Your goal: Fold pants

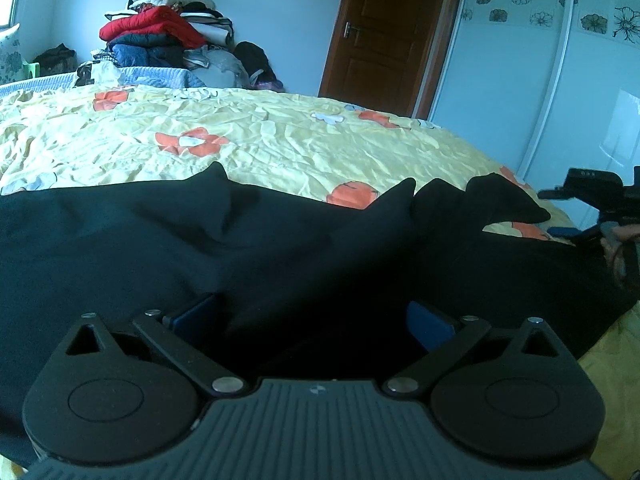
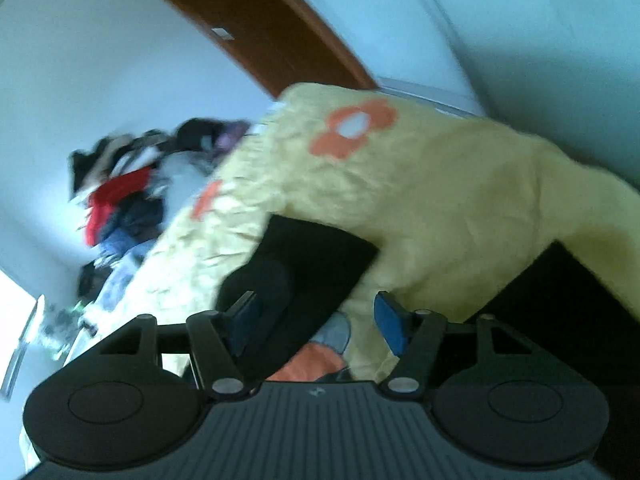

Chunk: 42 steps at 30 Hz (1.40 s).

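Observation:
Black pants (image 1: 168, 232) lie crumpled across the near part of a yellow flowered bedspread (image 1: 280, 136). My left gripper (image 1: 312, 312) is open, its blue pads (image 1: 428, 324) wide apart with a ridge of the pants fabric bunched between them. My right gripper (image 2: 316, 320) is open in a tilted, blurred view; a black part of the pants (image 2: 312, 256) lies between and just ahead of its blue fingers (image 2: 390, 322). The right gripper also shows at the right edge of the left wrist view (image 1: 592, 204).
A heap of clothes (image 1: 164, 36) with a red jacket is piled at the far side of the bed. A brown door (image 1: 384, 32) and a white wardrobe (image 1: 560, 80) stand beyond the bed. The bed's edge falls away at the right.

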Motion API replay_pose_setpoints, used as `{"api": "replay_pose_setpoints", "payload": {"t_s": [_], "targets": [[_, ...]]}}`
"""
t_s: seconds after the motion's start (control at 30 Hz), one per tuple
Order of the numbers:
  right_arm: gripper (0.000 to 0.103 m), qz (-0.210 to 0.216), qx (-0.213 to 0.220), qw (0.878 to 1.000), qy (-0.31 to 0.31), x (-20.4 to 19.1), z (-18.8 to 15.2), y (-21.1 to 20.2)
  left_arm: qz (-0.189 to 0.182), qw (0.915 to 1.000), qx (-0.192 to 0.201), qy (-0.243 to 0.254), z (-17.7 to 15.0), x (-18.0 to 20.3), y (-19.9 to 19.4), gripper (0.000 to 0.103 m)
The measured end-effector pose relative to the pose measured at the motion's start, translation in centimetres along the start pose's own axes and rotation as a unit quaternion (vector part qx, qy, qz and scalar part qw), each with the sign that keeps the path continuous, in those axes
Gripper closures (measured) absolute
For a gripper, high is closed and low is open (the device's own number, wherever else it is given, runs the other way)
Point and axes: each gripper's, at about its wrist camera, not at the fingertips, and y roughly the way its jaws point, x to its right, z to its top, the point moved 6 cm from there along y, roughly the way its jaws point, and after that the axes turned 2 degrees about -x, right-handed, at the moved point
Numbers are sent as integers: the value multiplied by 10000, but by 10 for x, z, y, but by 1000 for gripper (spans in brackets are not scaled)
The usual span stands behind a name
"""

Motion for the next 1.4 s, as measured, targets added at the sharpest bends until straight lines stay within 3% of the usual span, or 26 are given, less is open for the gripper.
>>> {"api": "replay_pose_setpoints", "payload": {"t_s": [0.17, 0.2, 0.27, 0.3, 0.43, 0.57, 0.67, 0.73, 0.8, 0.87, 0.93, 0.97, 1.03, 1.13, 1.17, 1.2, 1.27, 1.33, 1.4], "targets": [[42, 33, 146, 9998, -109, -4, 11, 16, 8, 10000, -4, 8, 0, 0, 0, 1], [60, -38, 144, 9997, -210, -5, 12, 18, 9, 10000, -5, 9, 0, 0, 0, 1], [83, -90, 172, 9992, -352, -8, 12, 13, 8, 10000, -4, 9, 0, 0, 0, 1], [88, -33, 256, 9990, -373, -9, 14, 14, 10, 10000, -5, 11, 0, 0, 0, 0], [92, 365, 648, 9956, -573, -27, 27, 4, 11, 10000, -6, 12, 0, 0, 0, 0], [92, 434, 805, 9911, -972, -46, 38, -4, 19, 10000, -12, 25, -1, -1, 0, 0], [92, 238, 820, 9890, -1210, -53, 43, -6, 16, 10000, -10, 21, -1, -1, 0, 0], [92, -374, 526, 9894, -1298, -45, 44, 4, 15, 10000, -10, 21, 0, -1, 0, 0], [85, -1079, 396, 9835, -1398, -34, 44, 13, 13, 10000, -10, 19, 0, -1, 0, 0], [84, -1680, 784, 9723, -1421, -29, 49, 5, 18, 10000, -12, 25, 0, 0, 0, 0], [84, -1462, 1102, 9719, -1482, -40, 52, -4, 24, 10000, -15, 33, 0, 0, 1, 0], [84, -1204, 1015, 9744, -1602, -50, 51, -1, 25, 10000, -17, 37, 0, -1, 1, 0], [84, -960, 600, 9740, -1962, -73, 45, 13, 25, 10000, -18, 40, 0, -1, 1, 0], [79, -941, 38, 9659, -2410, -103, 34, 44, 11, 10000, -12, 26, 0, -1, 0, 0], [68, -1004, -108, 9641, -2455, -109, 31, 56, -2, 10000, -6, 12, 0, -2, 0, 0], [49, -1109, -223, 9620, -2486, -114, 29, 69, -16, 10000, 0, -2, 0, -2, 0, 0], [25, -1369, -360, 9562, -2560, -116, 23, 89, -47, 10000, 12, -33, 0, -3, -1, 0], [25, -1754, -467, 9417, -2832, -122, 16, 109, -85, 9999, 28, -70, 0, -5, -2, 0], [25, -2158, -590, 9136, -3396, -125, 4, 124, -126, 9999, 41, -107, 1, -5, -2, 0]]}}
